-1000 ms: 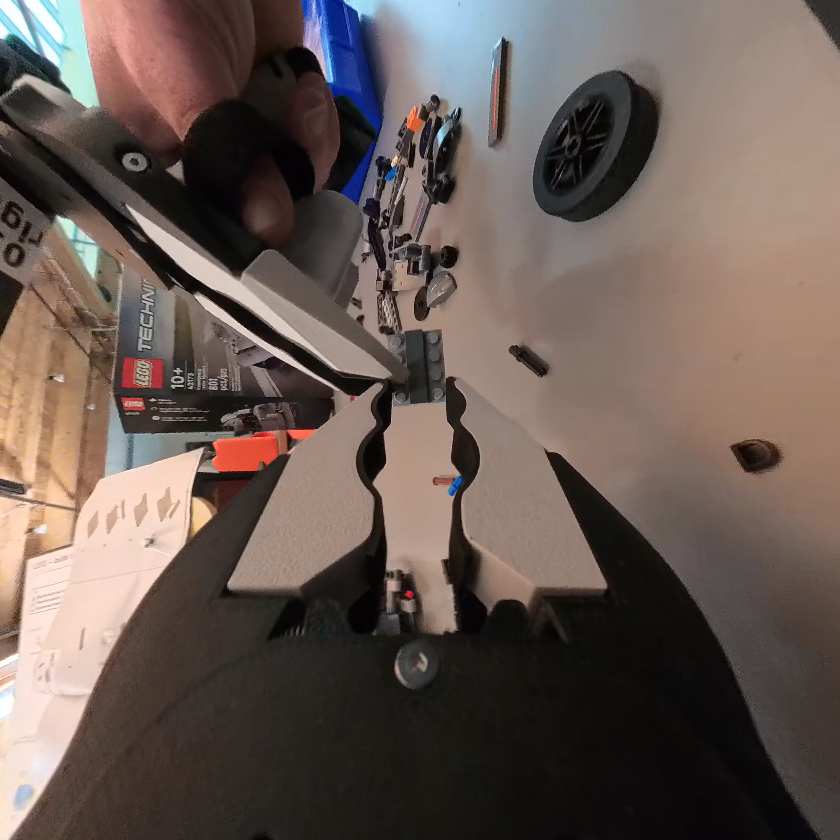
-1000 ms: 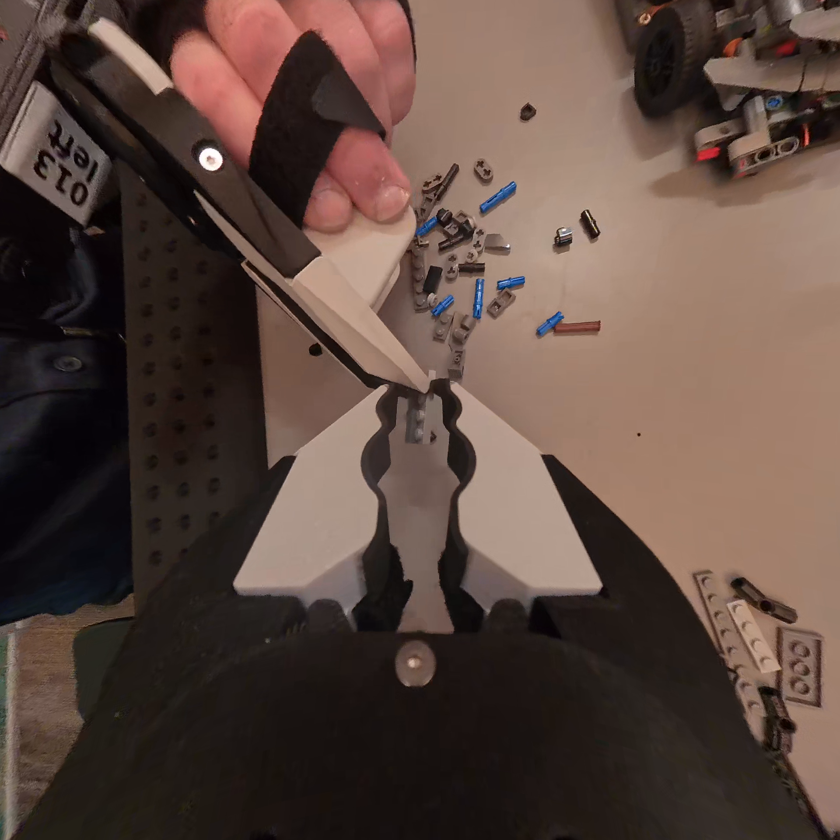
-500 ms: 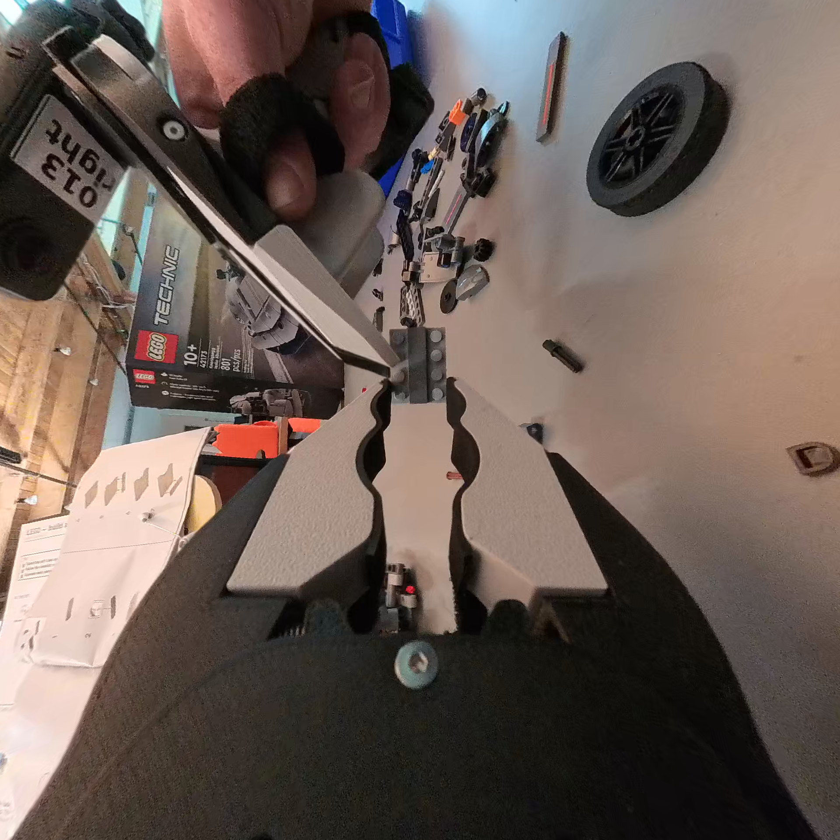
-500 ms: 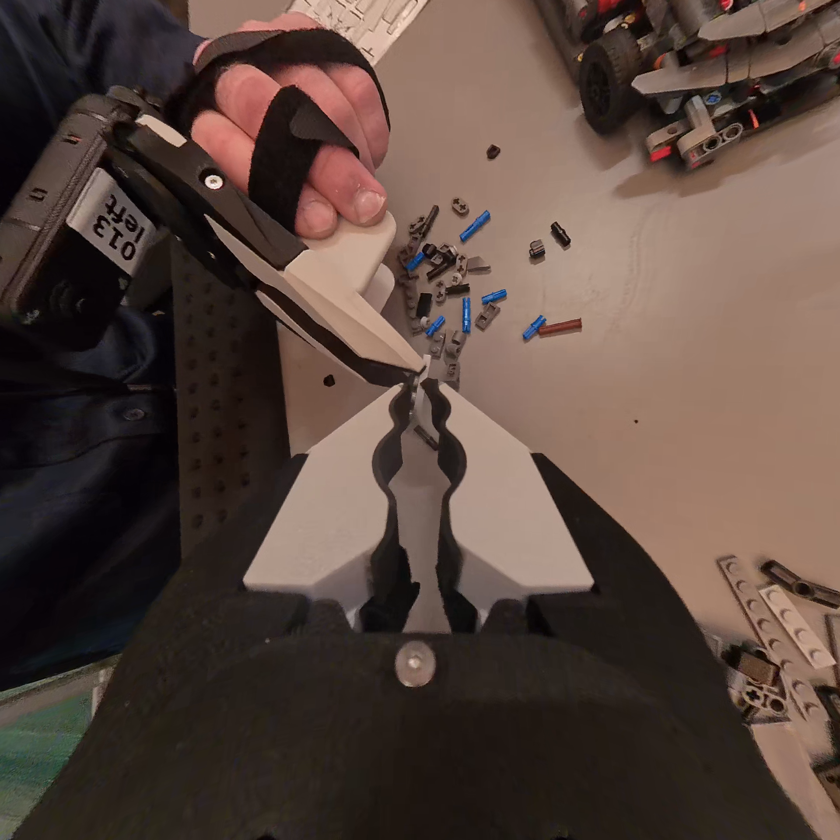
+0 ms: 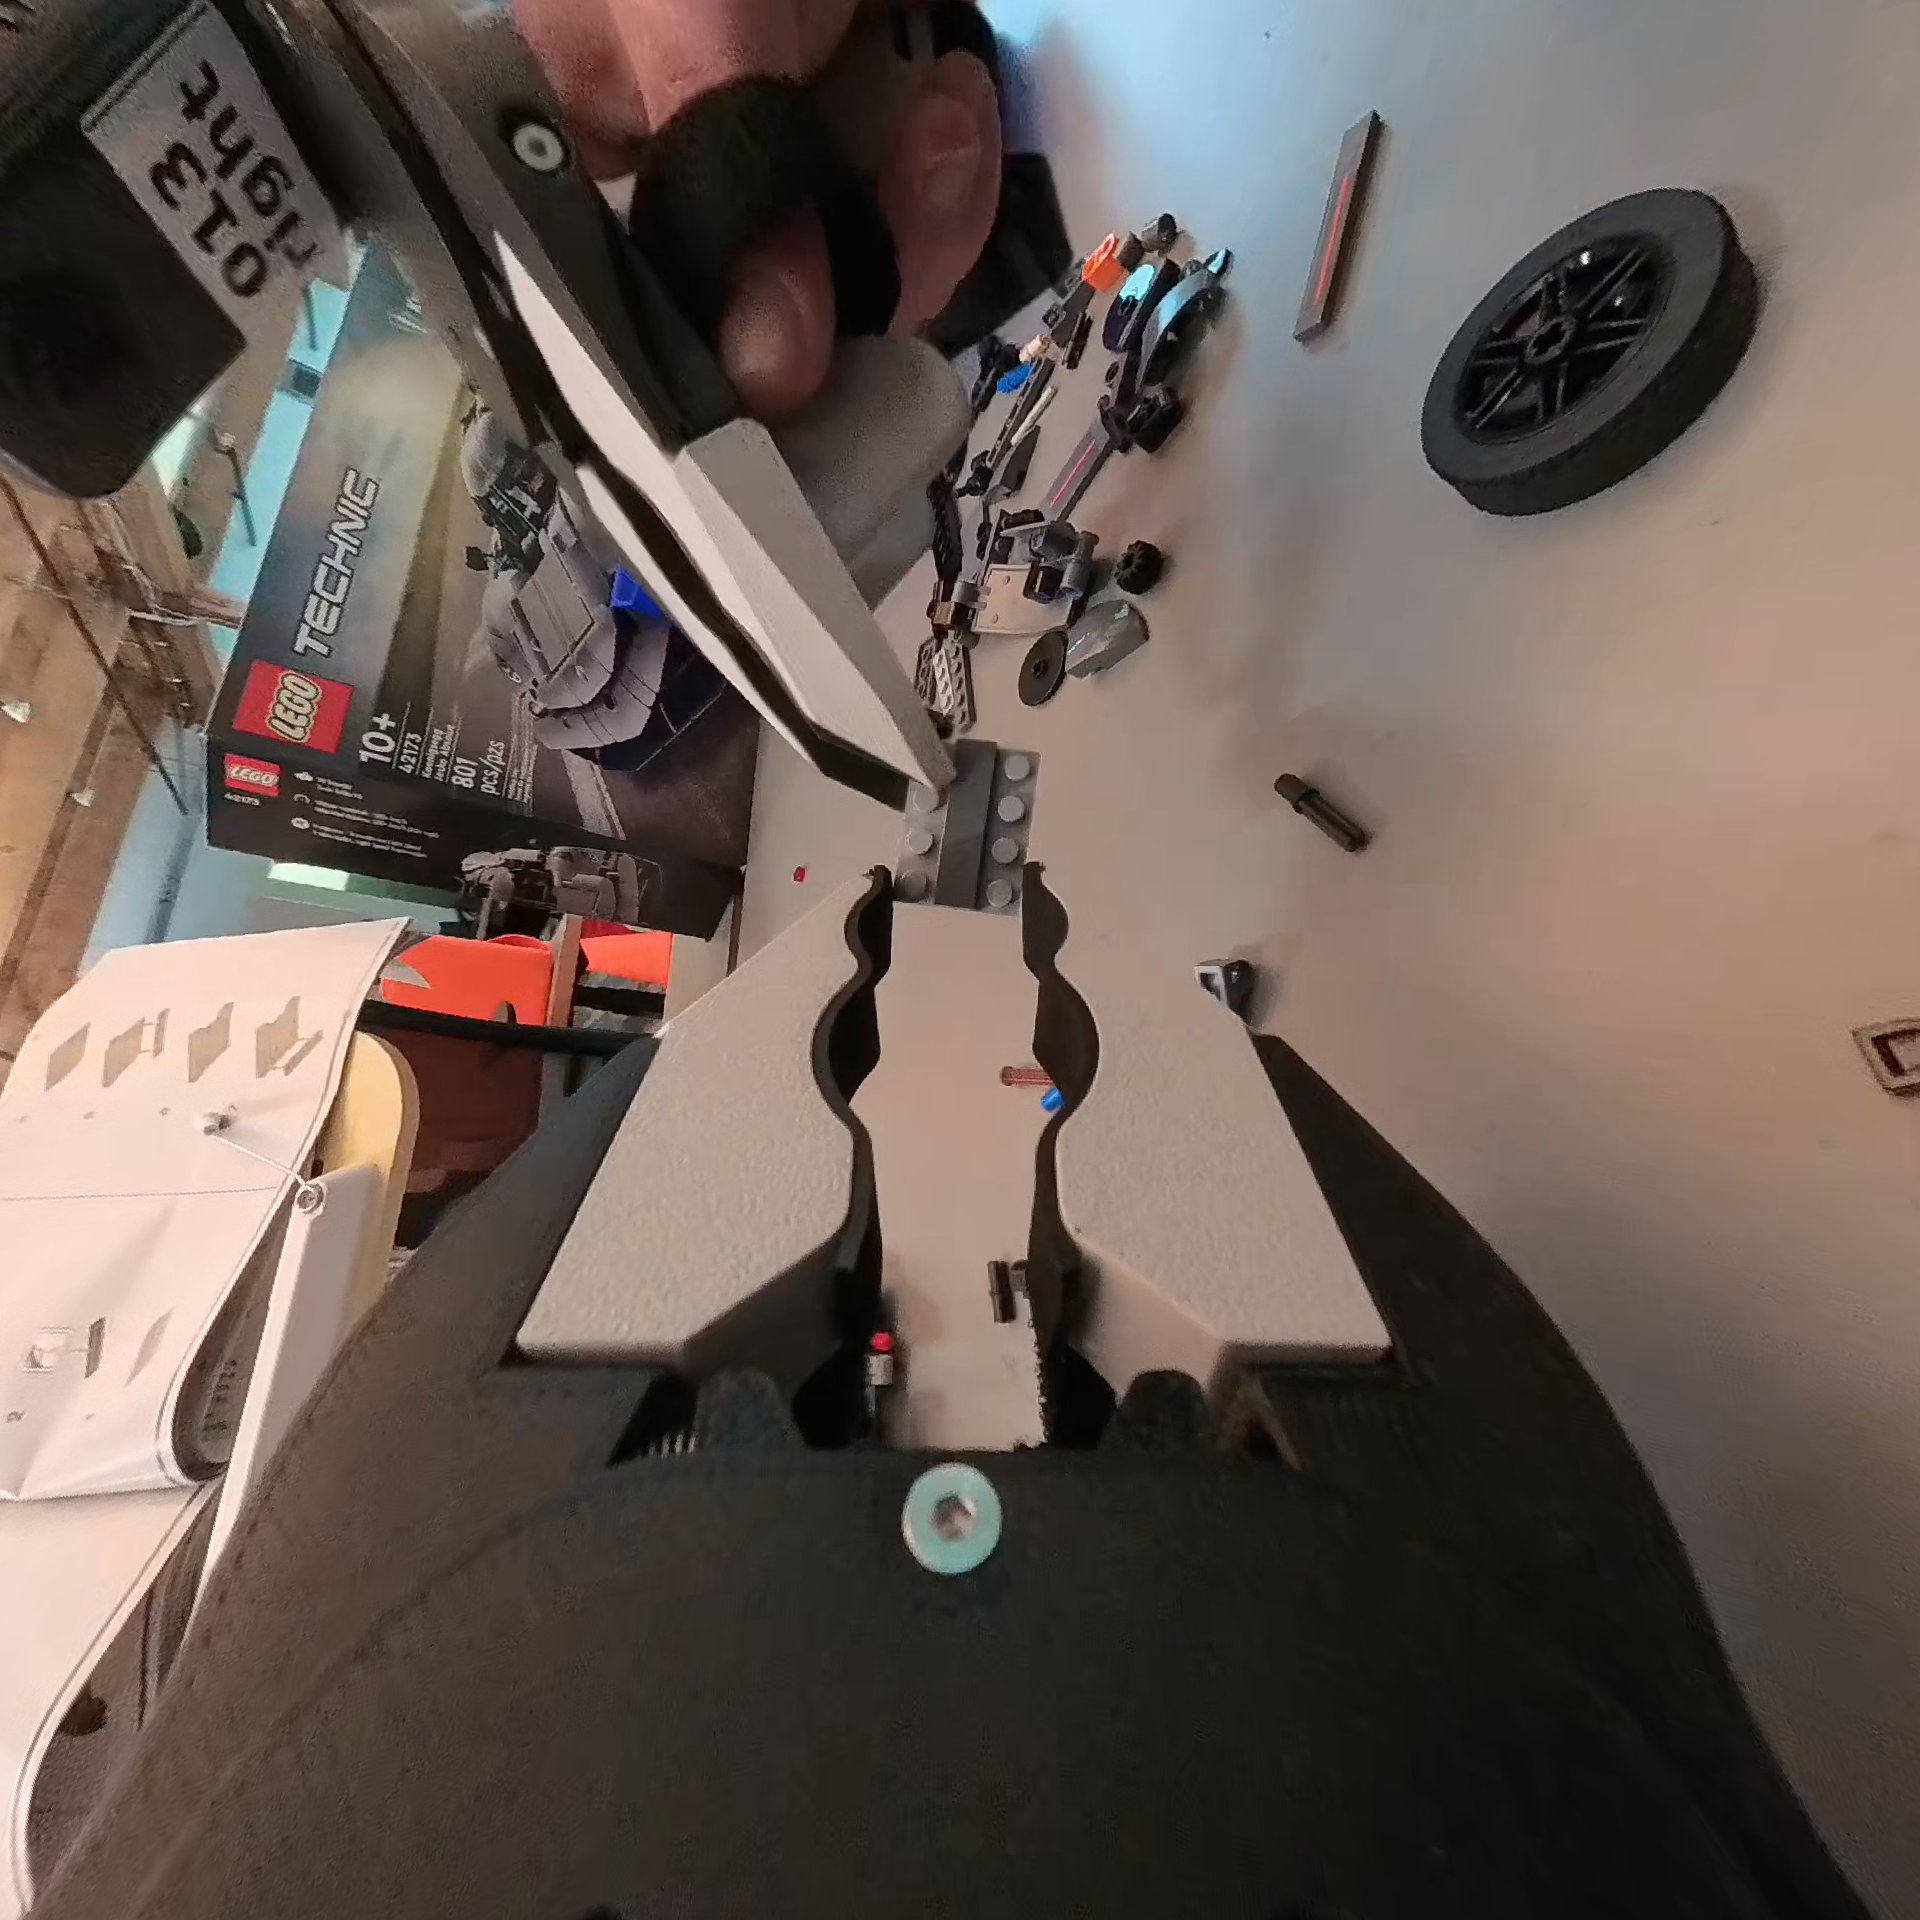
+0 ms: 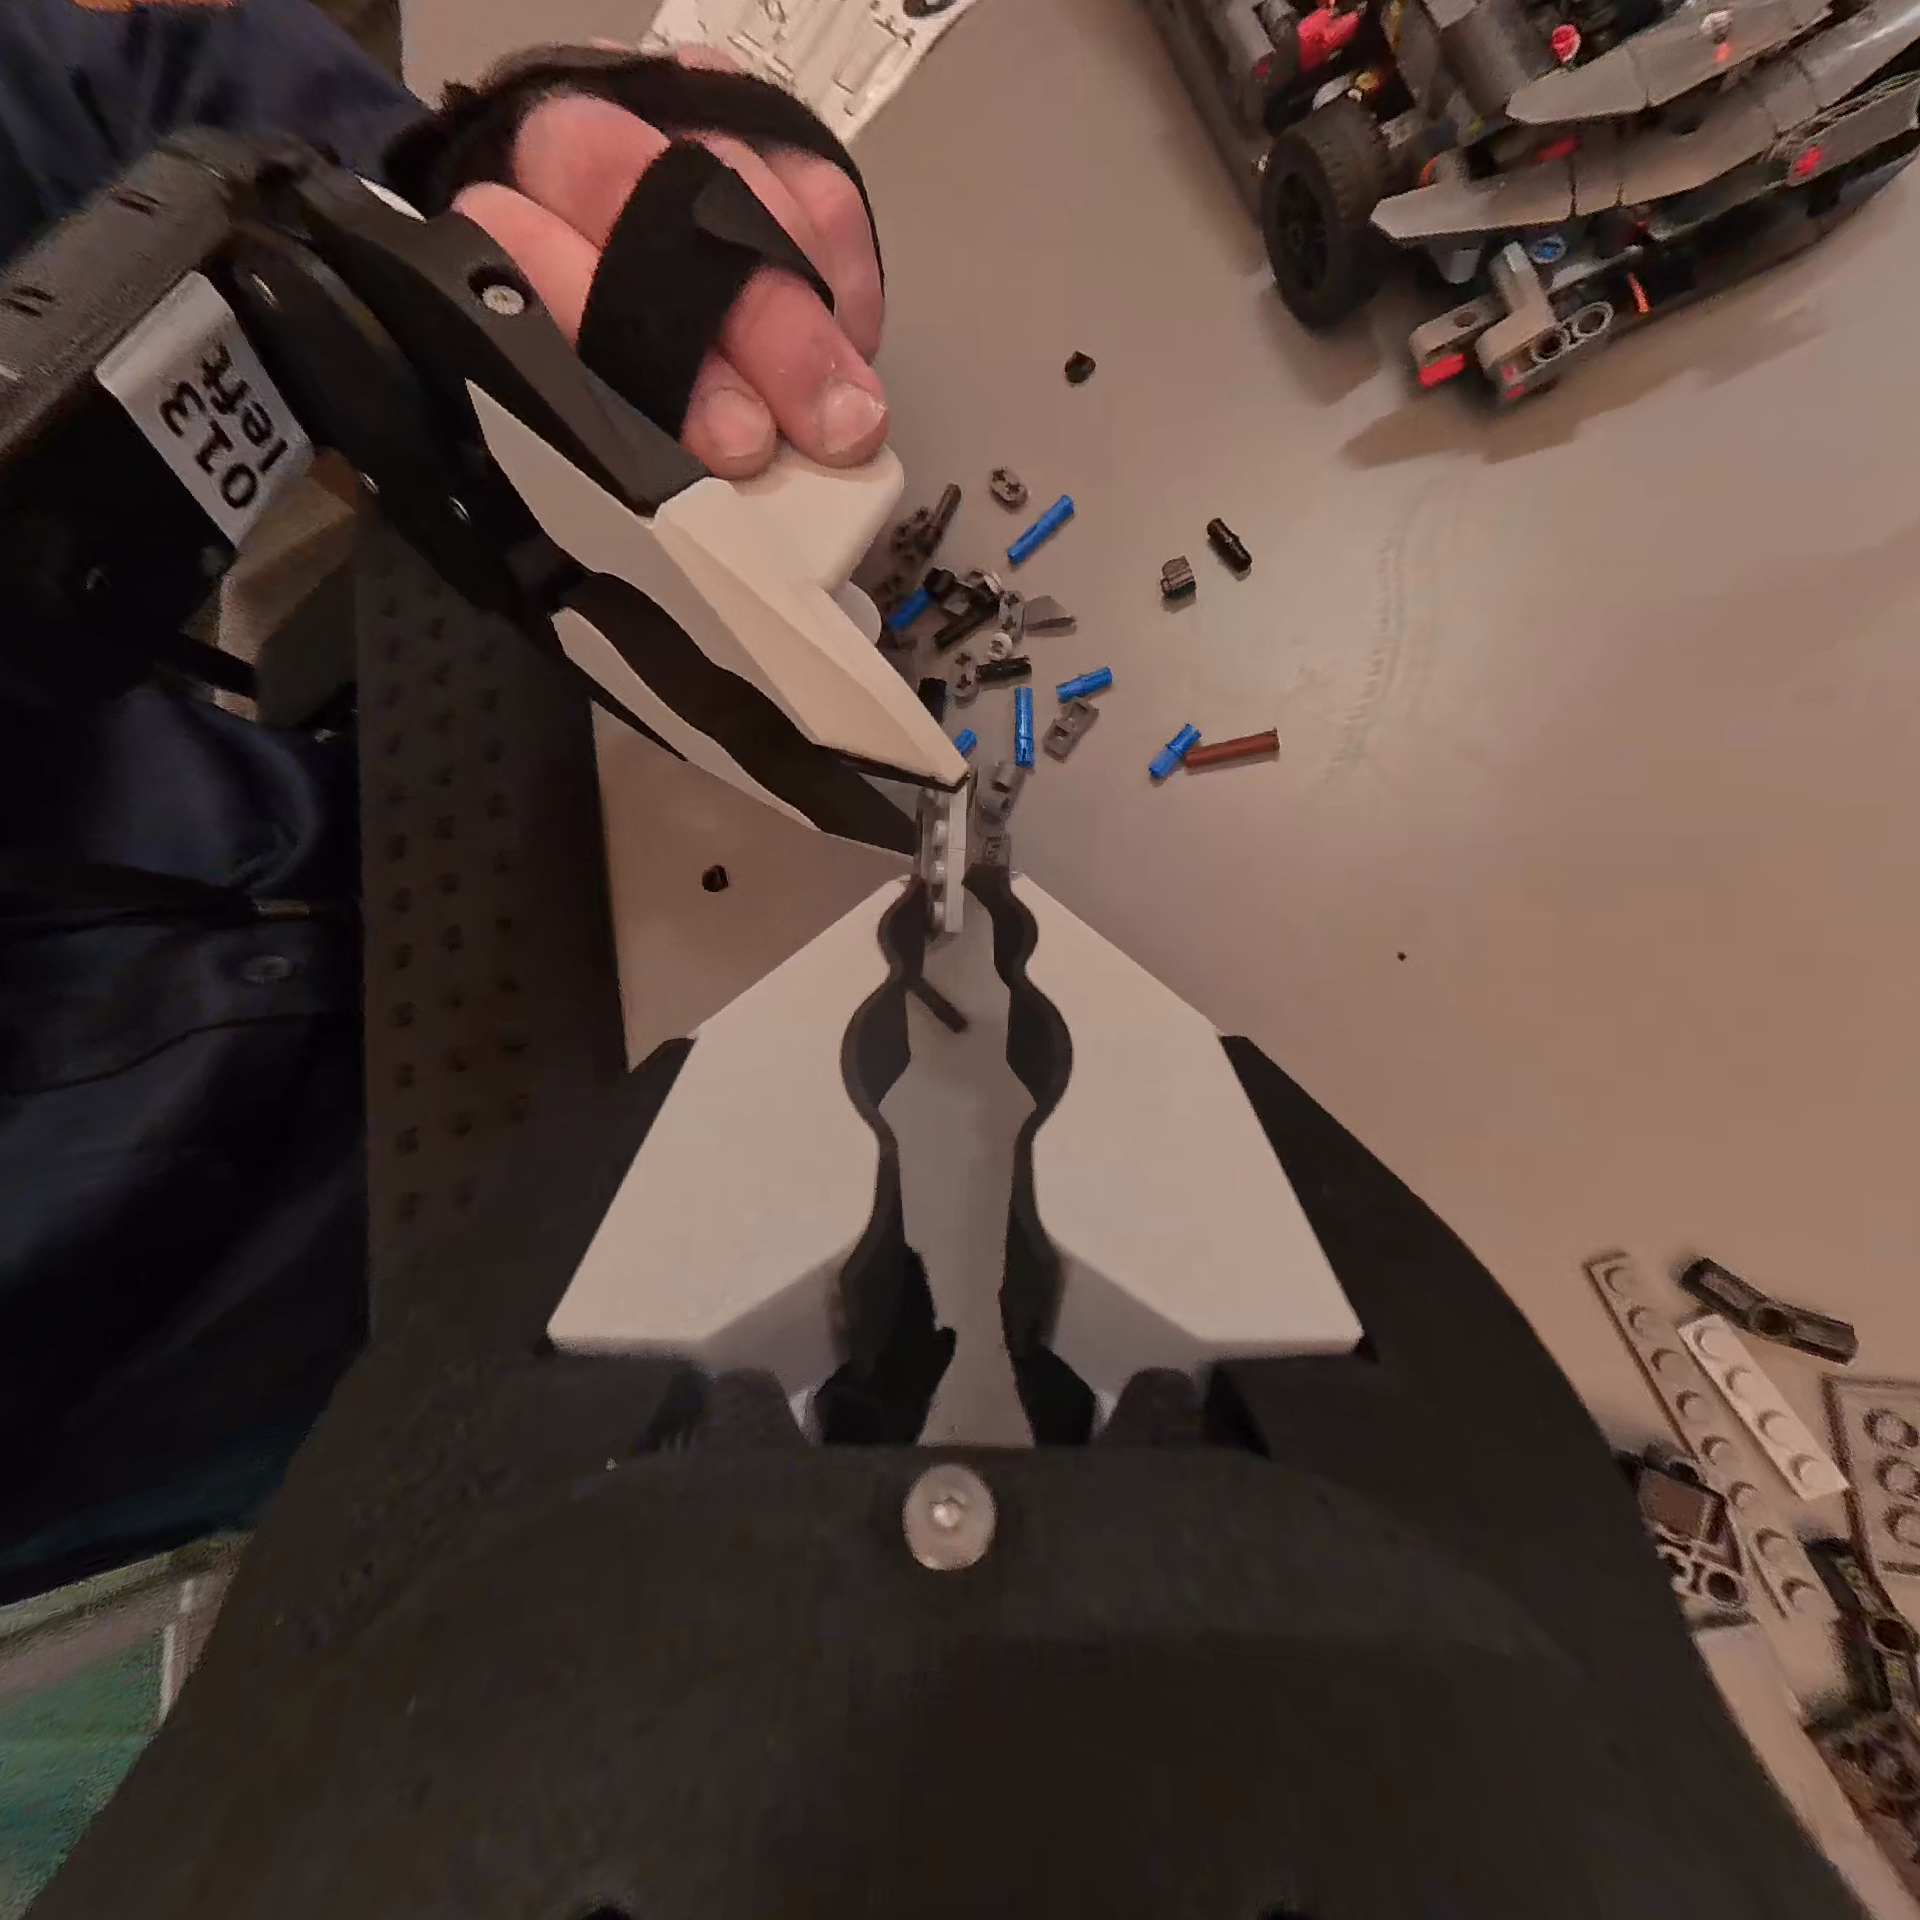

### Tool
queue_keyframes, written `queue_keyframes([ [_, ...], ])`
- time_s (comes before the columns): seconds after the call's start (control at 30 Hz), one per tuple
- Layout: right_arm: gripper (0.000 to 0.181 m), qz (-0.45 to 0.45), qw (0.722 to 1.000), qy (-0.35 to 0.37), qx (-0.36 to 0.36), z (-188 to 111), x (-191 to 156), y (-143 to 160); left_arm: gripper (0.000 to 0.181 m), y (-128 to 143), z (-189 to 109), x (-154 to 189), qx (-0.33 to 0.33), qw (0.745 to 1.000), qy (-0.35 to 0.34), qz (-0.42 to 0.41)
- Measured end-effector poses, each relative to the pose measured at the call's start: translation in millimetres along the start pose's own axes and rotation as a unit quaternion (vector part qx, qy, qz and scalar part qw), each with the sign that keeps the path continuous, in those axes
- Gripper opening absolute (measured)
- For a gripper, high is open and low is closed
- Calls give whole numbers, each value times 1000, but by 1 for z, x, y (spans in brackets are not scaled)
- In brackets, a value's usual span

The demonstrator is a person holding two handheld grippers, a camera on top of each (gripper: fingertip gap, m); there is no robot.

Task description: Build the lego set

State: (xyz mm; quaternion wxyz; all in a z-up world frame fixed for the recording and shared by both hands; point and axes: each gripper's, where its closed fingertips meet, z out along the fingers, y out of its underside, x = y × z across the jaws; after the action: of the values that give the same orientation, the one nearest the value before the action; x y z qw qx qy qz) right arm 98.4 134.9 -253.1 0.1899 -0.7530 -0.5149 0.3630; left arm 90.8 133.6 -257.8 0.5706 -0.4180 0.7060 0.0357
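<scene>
A small light grey studded plate with a darker grey strip along its middle is held up over the table between both grippers. My left gripper is shut on it across its width. In the left wrist view my right gripper comes in from the upper left and pinches the plate's far left corner. In the right wrist view the plate shows edge-on between the tips of my right gripper, which is shut on it. My left gripper grips its far end from the upper left.
A black wheel, a dark flat tile, a black pin and a heap of small parts lie on the table. The set's box and booklet are left. A partly built car, blue pins and grey plates show too. Only a small space, under 4 cm, lies between the two pairs of fingers. About 6 cm separates my left fingertips from the black pin. Look for it in the right wrist view too.
My right gripper's jaws have narrowed onto the plate's edge. Both grippers have tilted and shifted together with the plate held between them.
</scene>
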Motion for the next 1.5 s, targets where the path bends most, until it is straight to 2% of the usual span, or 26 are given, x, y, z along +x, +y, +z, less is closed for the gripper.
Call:
queue_keyframes([
  [0.2, 3, -14, 1000, 4, 20, -6, -1, -8, 21, 1, 0, -8, -3, 1000, -17, -12],
  [0.3, 2, -32, 998, 9, 56, -15, -4, -20, 24, 2, -3, -20, 3, 998, -30, -51],
  [0.37, 2, -39, 996, 8, 83, -21, -6, -30, 22, -1, -5, -21, 29, 993, -5, -117],
  [0.47, 2, -44, 991, 19, 128, -32, -3, -42, 24, -1, -10, -36, 70, 971, 14, -227],
  [0.53, 2, -66, 981, 2, 182, -43, -13, -57, 25, -3, -14, -42, 98, 950, 40, -294],
  [0.6, 2, -97, 971, -2, 221, -51, -23, -68, 26, -11, -16, -44, 137, 919, 80, -361],
  [0.7, 2, -121, 968, -8, 220, -45, -32, -69, 24, -25, -26, -53, 205, 870, 121, -433],
  [0.83, 1, -127, 966, -23, 224, -41, -38, -69, 15, -28, -30, -53, 231, 844, 147, -461],
  [0.97, 2, -125, 964, -37, 230, -39, -42, -71, 0, -25, -32, -54, 242, 835, 155, -469],
  [1.1, 2, -118, 962, -41, 243, -39, -42, -73, 0, -25, -35, -58, 253, 815, 168, -493],
  [1.3, 1, -96, 957, -57, 266, -44, -41, -77, 1, -25, -31, -52, 249, 814, 175, -494],
  [1.4, 2, -91, 958, -63, 263, -42, -41, -76, 12, -29, -33, -58, 270, 803, 173, -503],
  [1.5, 1, -91, 959, -76, 256, -39, -45, -74, 9, -30, -36, -62, 277, 799, 168, -506],
])
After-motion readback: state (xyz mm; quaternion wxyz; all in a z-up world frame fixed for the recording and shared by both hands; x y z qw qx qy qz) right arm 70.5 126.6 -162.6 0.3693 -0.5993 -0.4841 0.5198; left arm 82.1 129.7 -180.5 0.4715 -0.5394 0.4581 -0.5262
